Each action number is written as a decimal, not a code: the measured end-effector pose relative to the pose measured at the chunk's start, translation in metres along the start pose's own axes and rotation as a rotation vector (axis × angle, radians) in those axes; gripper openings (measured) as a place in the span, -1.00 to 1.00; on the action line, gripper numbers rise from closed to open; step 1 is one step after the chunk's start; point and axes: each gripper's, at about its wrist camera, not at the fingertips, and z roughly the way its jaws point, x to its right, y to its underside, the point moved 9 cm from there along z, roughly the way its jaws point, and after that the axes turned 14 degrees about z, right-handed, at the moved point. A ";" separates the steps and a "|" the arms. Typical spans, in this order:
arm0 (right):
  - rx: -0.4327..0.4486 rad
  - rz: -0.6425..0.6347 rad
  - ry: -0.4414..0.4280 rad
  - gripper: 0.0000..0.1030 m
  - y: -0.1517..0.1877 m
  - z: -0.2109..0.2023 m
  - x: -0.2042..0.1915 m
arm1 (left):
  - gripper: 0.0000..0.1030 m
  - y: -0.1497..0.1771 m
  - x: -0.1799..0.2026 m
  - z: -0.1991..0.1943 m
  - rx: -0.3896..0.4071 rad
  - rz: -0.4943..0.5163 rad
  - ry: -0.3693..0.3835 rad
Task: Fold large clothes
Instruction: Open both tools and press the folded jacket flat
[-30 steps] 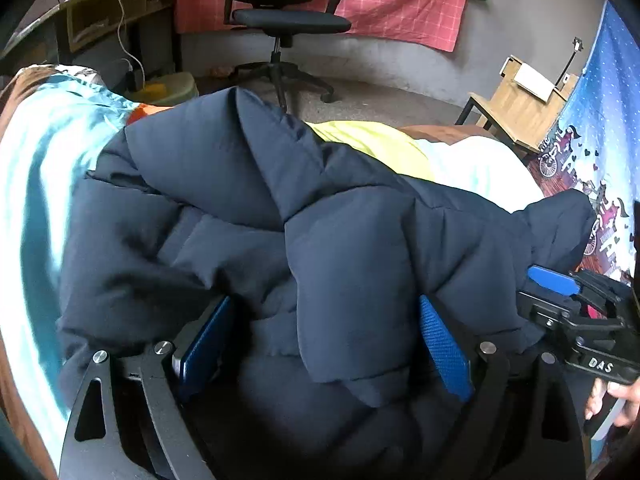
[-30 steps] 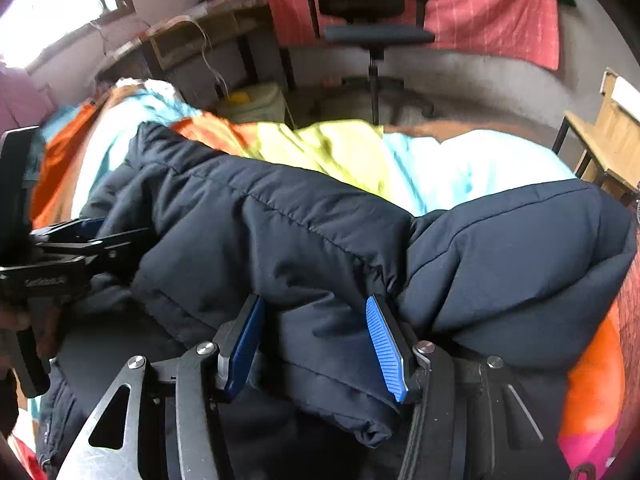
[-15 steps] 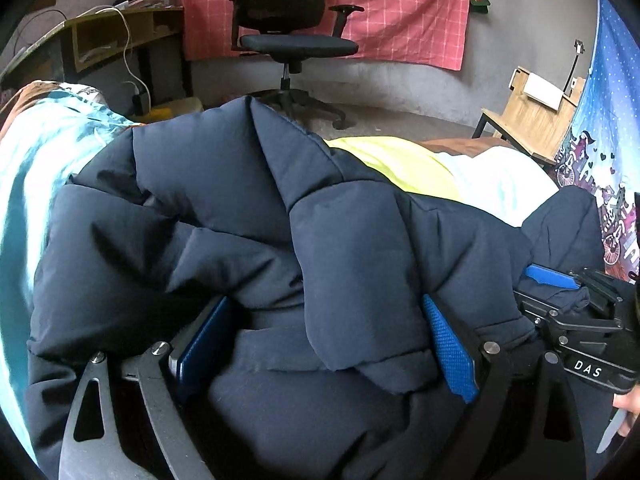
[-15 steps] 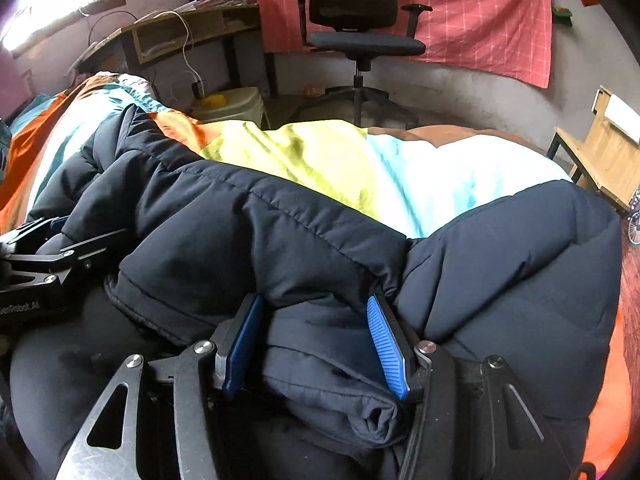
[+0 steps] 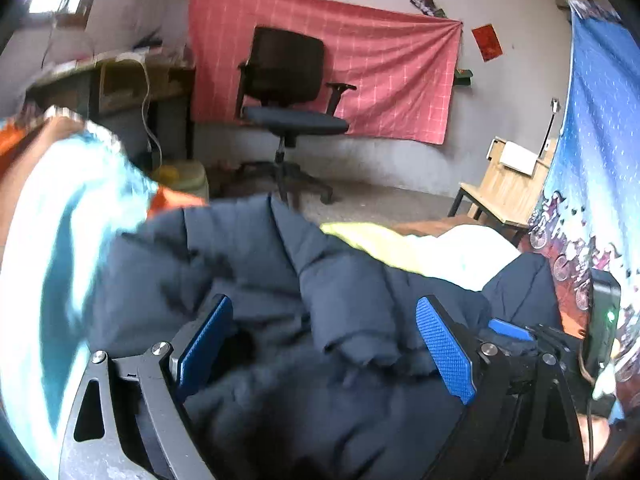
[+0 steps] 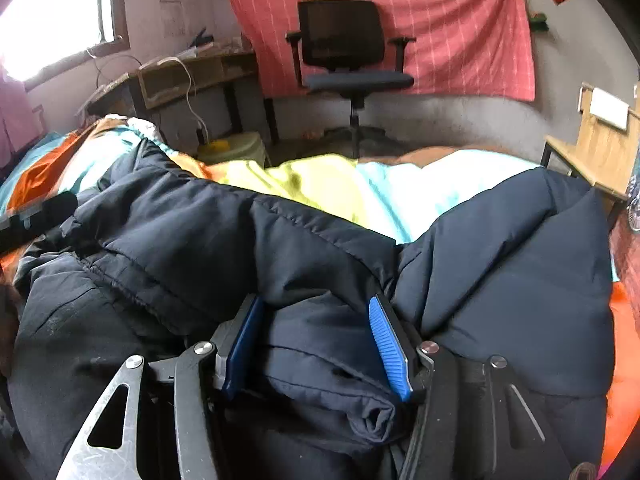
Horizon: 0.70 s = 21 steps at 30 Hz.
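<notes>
right tongs (image 6: 316, 344) clenched on rolled hem of puffy navy quilted jacket (image 6: 320, 248), anchoring fold on striped bed quilt (image 6: 320, 180); left tongs (image 5: 324, 344) released, nine o'clock.

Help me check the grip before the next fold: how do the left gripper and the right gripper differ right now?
The left gripper has its jaws spread wide over loose folds of the dark puffer jacket, pads clear of the fabric; the right gripper has narrower jaws, pressed on a bunched roll of jacket. The left view is motion-blurred; the right view is sharp. Both have blue pads and black frames, and both angle down at the same jacket on the bed.
</notes>
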 end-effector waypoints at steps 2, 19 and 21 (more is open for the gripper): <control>-0.002 -0.007 0.017 0.04 -0.001 0.000 -0.002 | 0.76 -0.003 -0.005 0.012 -0.073 0.005 -0.057; -0.102 -0.051 0.027 0.28 -0.034 0.016 -0.053 | 0.76 0.037 -0.033 0.042 -0.218 -0.105 -0.037; -0.098 -0.023 -0.001 0.29 -0.029 0.022 -0.046 | 0.76 0.038 -0.028 0.045 -0.219 -0.103 -0.034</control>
